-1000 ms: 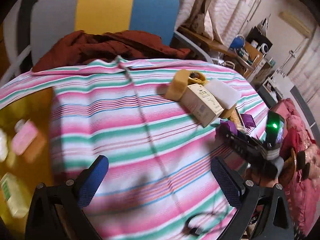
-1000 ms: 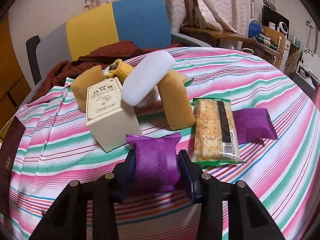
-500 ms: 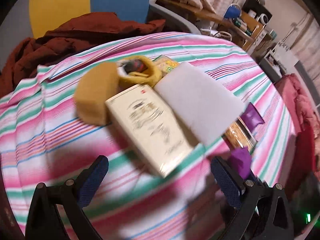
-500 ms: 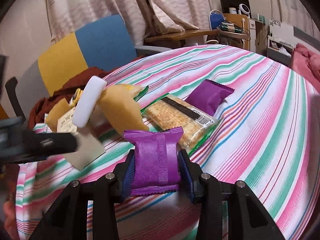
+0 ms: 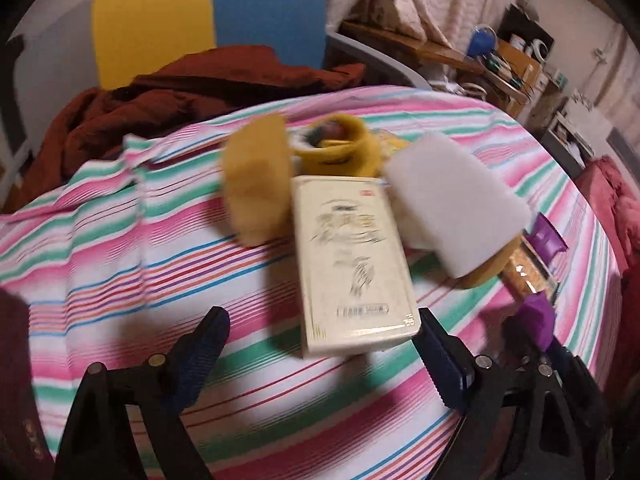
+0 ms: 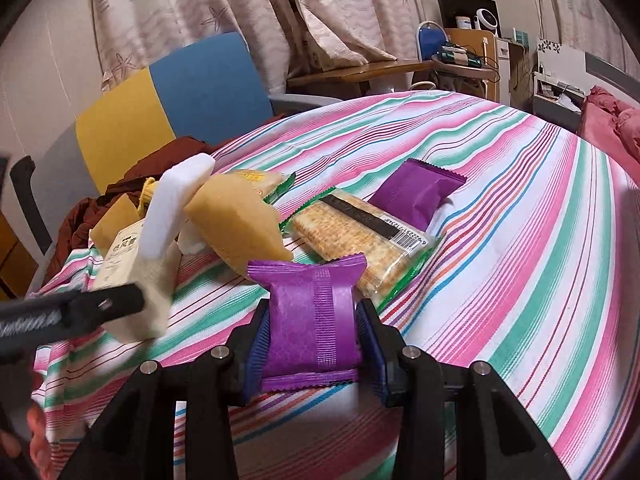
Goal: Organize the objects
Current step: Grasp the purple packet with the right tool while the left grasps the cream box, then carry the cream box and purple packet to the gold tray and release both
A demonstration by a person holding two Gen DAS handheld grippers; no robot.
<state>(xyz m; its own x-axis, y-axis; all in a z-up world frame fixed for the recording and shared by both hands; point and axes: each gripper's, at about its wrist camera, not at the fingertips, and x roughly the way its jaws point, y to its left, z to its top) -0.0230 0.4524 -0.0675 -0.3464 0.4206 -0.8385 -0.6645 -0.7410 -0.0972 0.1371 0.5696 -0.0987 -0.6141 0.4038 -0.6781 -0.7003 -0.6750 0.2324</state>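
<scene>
Cream cardboard fills the middle of the left wrist view: a cream box [image 5: 352, 264] lies flat on the striped cloth [image 5: 120, 240] of the counter, and the left hand-held gripper [image 5: 320, 344] stands wide around its near end. Its jaws have just been closing a little, the box between them, but the pads do not press on it yet. A white foam block [image 5: 456, 208] leans just beside the box (it looks ready to tip), so the jaws should likely close slowly and square on the long sides.

In the right wrist view, the right hand-held gripper [image 6: 314, 328] is narrow and clamps a purple packet [image 6: 314, 316] above the cloth. A cracker pack [image 6: 360, 236] and a second purple packet [image 6: 420, 196] lie behind it.
</scene>
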